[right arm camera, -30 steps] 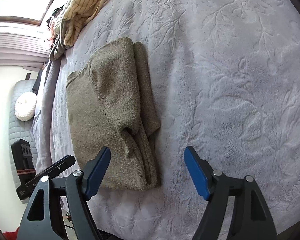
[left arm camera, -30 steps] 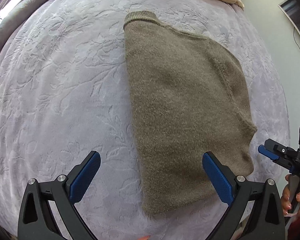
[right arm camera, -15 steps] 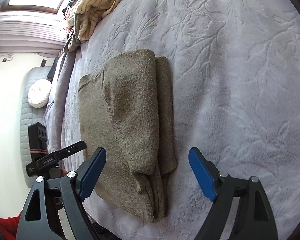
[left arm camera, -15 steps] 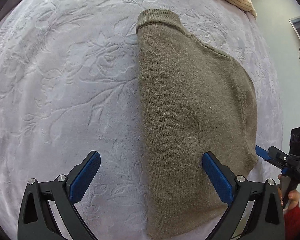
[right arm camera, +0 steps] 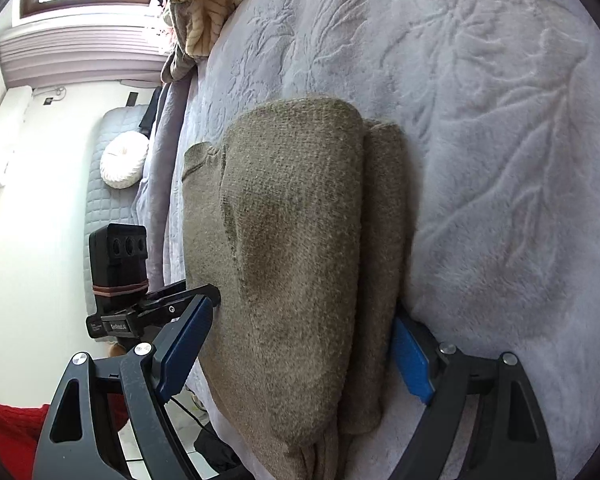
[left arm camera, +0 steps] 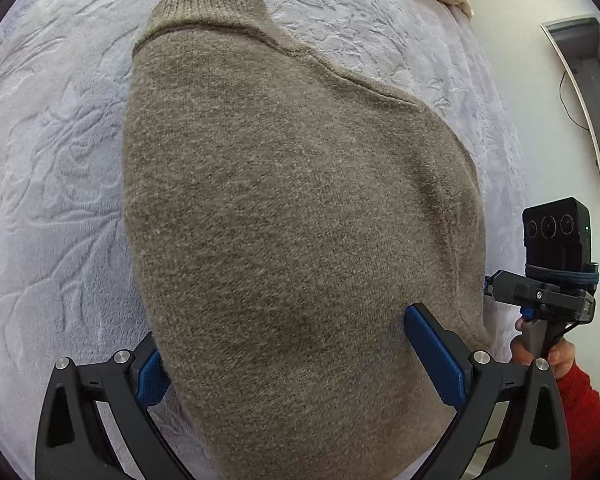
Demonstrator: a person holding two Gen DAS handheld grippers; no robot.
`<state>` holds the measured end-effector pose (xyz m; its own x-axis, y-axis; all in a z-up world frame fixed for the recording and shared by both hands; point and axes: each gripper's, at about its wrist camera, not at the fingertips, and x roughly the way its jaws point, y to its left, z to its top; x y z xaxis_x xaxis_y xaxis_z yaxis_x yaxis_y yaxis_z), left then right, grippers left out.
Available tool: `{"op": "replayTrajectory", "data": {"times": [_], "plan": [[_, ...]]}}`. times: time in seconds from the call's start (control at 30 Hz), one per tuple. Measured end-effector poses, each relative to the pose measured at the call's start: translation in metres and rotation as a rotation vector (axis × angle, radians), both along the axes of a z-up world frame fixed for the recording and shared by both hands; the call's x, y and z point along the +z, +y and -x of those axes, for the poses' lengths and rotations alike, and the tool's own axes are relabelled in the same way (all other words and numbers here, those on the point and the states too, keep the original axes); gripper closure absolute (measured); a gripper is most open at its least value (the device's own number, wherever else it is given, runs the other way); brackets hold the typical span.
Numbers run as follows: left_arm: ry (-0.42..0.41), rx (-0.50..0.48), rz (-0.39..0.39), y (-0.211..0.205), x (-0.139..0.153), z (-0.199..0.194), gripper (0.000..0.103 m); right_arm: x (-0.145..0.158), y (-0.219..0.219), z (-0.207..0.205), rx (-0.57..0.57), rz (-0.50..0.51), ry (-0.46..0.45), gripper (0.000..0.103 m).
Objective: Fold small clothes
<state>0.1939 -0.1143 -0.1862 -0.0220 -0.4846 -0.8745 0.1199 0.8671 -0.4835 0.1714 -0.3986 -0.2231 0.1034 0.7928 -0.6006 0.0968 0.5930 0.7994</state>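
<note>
1. Olive-brown knit, the folded sweater (left arm camera: pixel 300 220) lies on the bed (left arm camera: pixel 52 160), which is covered in a pale lavender embossed blanket; its ribbed collar (left arm camera: pixel 208 4) points away from the left camera.
2. From the right wrist view the sweater (right arm camera: pixel 296 240) shows stacked layers, with a narrower fold lying along its right edge.
3. Left tongs (left arm camera: pixel 300 356) stand wide apart, straddling the near end of the sweater; the fabric covers most of the left blue pad.
4. Right tongs (right arm camera: pixel 300 348) are likewise spread, one blue pad on each side of the sweater's near end.
5. Beyond the sweater, a cream striped garment (right arm camera: pixel 204 0) sits heaped at the far edge of the bed.
</note>
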Motion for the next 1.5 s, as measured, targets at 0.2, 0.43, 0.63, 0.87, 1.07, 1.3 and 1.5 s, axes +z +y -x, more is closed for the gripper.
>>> {"op": "replayTrajectory", "data": {"times": [0.2, 0.43, 0.63, 0.87, 1.07, 1.3, 1.5], "plan": [[-0.042, 0.049, 0.016, 0.012, 0.016, 0.005, 0.039, -0.006, 0.008, -0.001, -0.063, -0.004, 0.082, 0.072], [-0.065, 0.012, 0.137, 0.027, 0.052, 0.018, 0.059, 0.028, 0.024, 0.020, -0.129, -0.176, 0.059, 0.075], [-0.073, 0.011, 0.172, 0.048, 0.086, 0.040, 0.059, 0.063, 0.044, 0.040, -0.154, -0.232, 0.059, 0.075], [-0.103, -0.001, 0.167, 0.100, 0.129, 0.086, 0.059, 0.093, 0.078, 0.074, -0.145, -0.294, 0.082, 0.075], [-0.091, 0.040, 0.134, 0.163, 0.141, 0.139, 0.059, 0.094, 0.129, 0.100, -0.094, -0.319, 0.121, 0.075], [-0.031, 0.120, 0.068, 0.220, 0.109, 0.180, 0.059, 0.057, 0.195, 0.114, -0.043, -0.311, 0.209, 0.075], [0.045, 0.226, -0.023, 0.249, 0.056, 0.193, 0.058, 0.014, 0.219, 0.108, -0.037, -0.187, 0.294, 0.075]]}}
